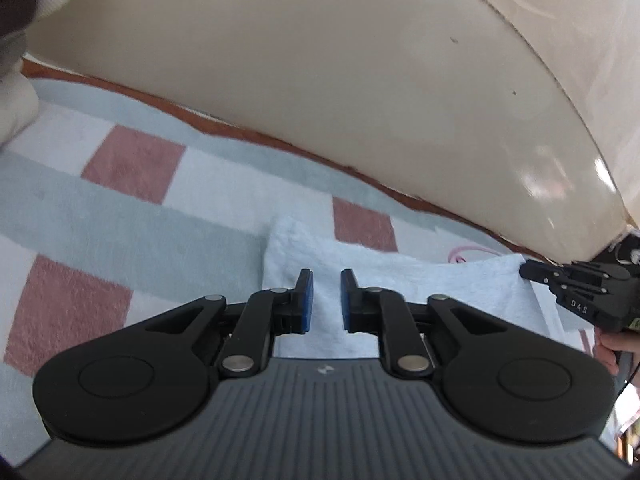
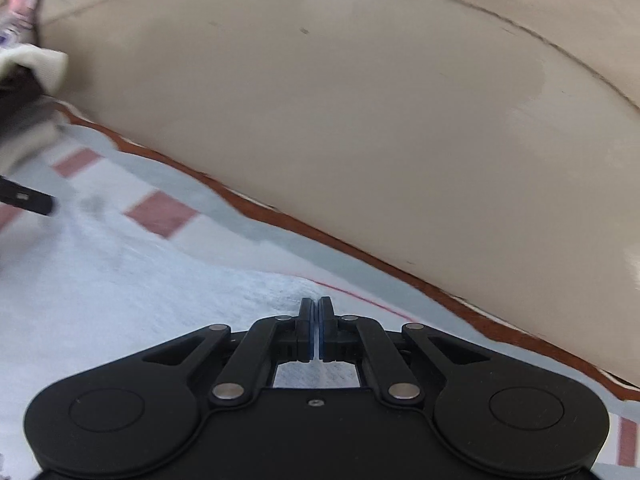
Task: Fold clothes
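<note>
While its blue-padded jaws are standing a narrow gap apart, the left gripper [image 1: 326, 300] is hovering over the pale blue terry cloth [image 1: 400, 284], gripping nothing. The right gripper [image 2: 318, 330] is pinching shut on that same fluffy cloth [image 2: 140, 292], a thin fold showing between its pads. The cloth is lying beneath both claws on a checked blanket of grey, white and dusty-pink squares [image 1: 132, 164]. Ahead of both claws a smooth, glossy cream cushion [image 1: 320, 80] is curving upward.
</note>
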Demonstrator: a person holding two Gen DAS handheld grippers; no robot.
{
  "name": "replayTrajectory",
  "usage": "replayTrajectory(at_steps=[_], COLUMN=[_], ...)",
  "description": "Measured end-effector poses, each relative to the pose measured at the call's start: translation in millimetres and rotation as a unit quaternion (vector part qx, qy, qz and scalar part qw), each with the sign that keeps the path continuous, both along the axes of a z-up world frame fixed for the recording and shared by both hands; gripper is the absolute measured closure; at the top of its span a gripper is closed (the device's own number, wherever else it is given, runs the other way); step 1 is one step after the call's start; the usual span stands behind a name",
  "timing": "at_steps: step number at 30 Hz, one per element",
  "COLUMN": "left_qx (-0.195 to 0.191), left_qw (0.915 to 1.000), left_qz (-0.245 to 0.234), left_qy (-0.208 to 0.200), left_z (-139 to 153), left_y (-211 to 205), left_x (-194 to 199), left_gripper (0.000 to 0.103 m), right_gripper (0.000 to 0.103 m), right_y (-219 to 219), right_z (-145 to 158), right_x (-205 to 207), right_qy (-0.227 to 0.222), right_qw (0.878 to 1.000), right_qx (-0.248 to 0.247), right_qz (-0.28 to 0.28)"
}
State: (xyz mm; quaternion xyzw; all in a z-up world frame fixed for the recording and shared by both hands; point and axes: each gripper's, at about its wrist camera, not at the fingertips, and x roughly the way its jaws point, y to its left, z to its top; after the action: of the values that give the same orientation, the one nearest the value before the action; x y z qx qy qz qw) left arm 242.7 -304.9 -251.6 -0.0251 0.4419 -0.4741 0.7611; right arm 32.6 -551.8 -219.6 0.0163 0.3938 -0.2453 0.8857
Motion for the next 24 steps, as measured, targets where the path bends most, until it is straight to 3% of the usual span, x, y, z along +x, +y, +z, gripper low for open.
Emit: replayTrajectory(at_steps=[4,6,7,9,10,12,14,16,18,20,21,22,23,24], left_qx=[0.041,0.064,0.065,0.056,0.050,0.047,0.056,0.065,0.074,0.083,0.087,0.092,0.096,0.100], left_qw=[0.9974,0.9942,0.9942,0.9962,0.9974,0.9980,0.9968,0.9952,0.9932,0.9909,0.9896,0.9883,0.9868,0.9853], left_qz=[-0.022,-0.027,-0.028,-0.027,-0.022,-0.018,-0.025,-0.032,-0.039,-0.046,-0.050,-0.053,-0.057,-0.060], left_qy=[-0.055,-0.082,-0.080,-0.061,-0.047,-0.037,-0.052,-0.066,-0.081,-0.095,-0.103,-0.110,-0.117,-0.125], left_z=[-1,0,0,1,0,-2,-4,-5,-7,-9,-9,-10,-11,-12], left_y=[-9,-12,-12,-10,-8,-9,-15,-22,-28,-35,-38,-41,-44,-48], left_x=[-14,-19,-18,-13,-10,-7,-10,-13,-16,-18,-20,-21,-23,-24], left_gripper=[0.069,0.068,0.068,0.061,0.054,0.053,0.051,0.045,0.037,0.034,0.037,0.076,0.101,0.101], right_gripper=[0.100,0.094,0.091,0.073,0.074,0.073,0.073,0.066,0.048,0.047,0.047,0.046,0.044,0.044], right_y=[-6,-15,-24,-50,-64,-91,-105,-115,-117,-120,-122,-123,-124,-124], right_z=[-9,-2,4,10,9,6,0,-8,-16,-26,-30,-33,-36,-39], right_x=[9,-4,-19,-51,-69,-105,-132,-157,-172,-175,-175,-176,-174,-172], right_qy=[0.008,-0.023,-0.041,-0.069,-0.074,-0.084,-0.077,-0.075,-0.087,-0.088,-0.083,-0.077,-0.070,-0.062], right_qw=[0.999,0.997,0.993,0.981,0.974,0.956,0.948,0.940,0.933,0.931,0.933,0.936,0.940,0.944], right_qx=[0.011,0.025,0.030,0.066,0.088,0.133,0.146,0.157,0.171,0.178,0.174,0.171,0.162,0.154], right_qz=[-0.043,-0.071,-0.103,-0.169,-0.196,-0.249,-0.271,-0.294,-0.306,-0.307,-0.303,-0.298,-0.292,-0.285])
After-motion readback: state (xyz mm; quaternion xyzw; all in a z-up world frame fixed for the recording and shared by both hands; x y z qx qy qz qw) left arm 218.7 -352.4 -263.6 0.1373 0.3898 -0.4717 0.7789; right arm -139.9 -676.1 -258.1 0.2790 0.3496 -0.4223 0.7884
